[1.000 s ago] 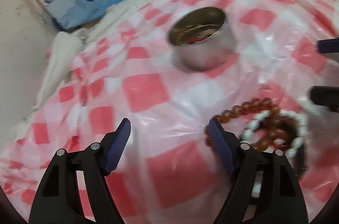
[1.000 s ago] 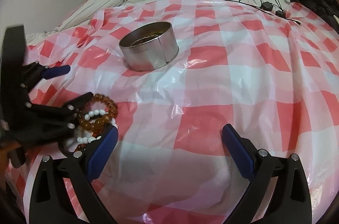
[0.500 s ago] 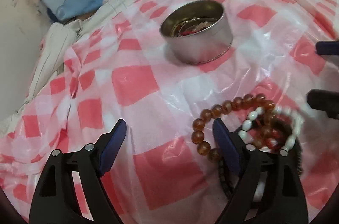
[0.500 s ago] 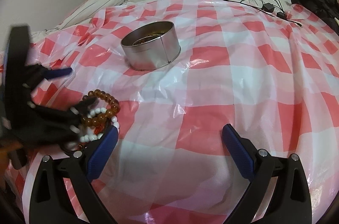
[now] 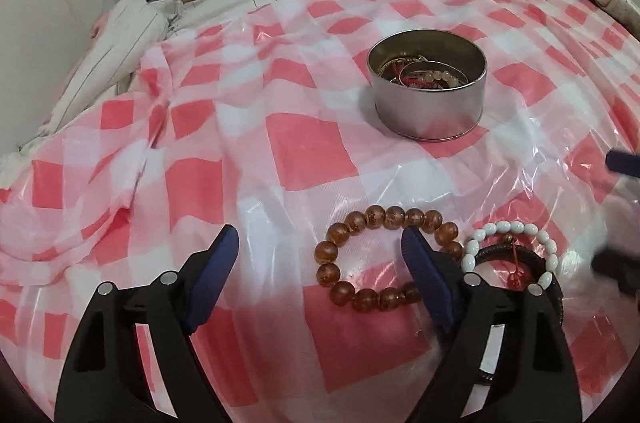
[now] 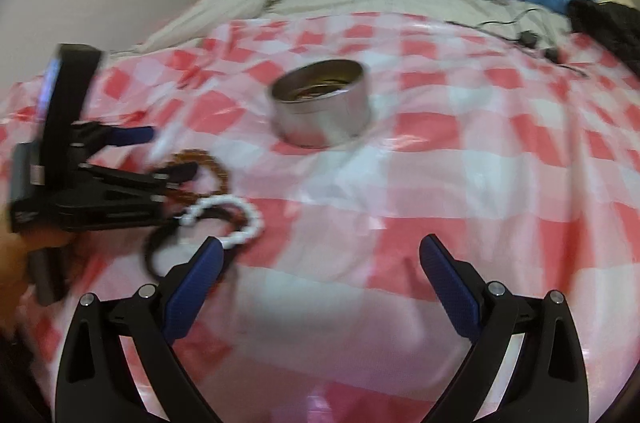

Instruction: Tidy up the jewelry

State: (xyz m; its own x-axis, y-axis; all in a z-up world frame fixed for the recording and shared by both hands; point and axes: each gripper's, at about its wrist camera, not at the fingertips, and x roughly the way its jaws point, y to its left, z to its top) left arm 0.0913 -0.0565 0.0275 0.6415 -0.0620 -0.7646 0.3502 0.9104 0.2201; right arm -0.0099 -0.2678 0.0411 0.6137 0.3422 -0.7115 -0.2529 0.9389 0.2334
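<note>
Left wrist view: left gripper (image 5: 320, 263) has its fingers spread, nothing between them. Amber bead bracelet (image 5: 384, 257) lies flat on the checkered plastic sheet (image 5: 304, 159) over the bed, just ahead and to the right of the gap. The right-hand finger pad (image 5: 426, 275) sits over the ring's inside; the left pad is well clear of it. The ring is roughly round and slightly wider side to side, so it has no real pointing direction. Any chord across the bead line would do for a pinch.

White bead bracelet (image 5: 508, 247) touches the amber one on its right, overlapping a dark cord bracelet (image 5: 520, 259) with a small red charm. Both sit further right, partly behind the finger.

Metal tin (image 5: 428, 91) stands upright, far side of the bracelets, well apart, already holding some jewelry.

Right wrist view is blurred. Right gripper (image 6: 320, 279) is also spread and empty. White bracelet (image 6: 236, 223) sits just off its left pad; the left gripper (image 6: 160, 155) is over the amber one.

Judgement: left hand is nearer the amber bracelet, right hand nearer the white/dark pair. For the left, the key move is a small shift right so the near bead arc falls between the fingers. Risk: snagging the white bracelet along with it.
</note>
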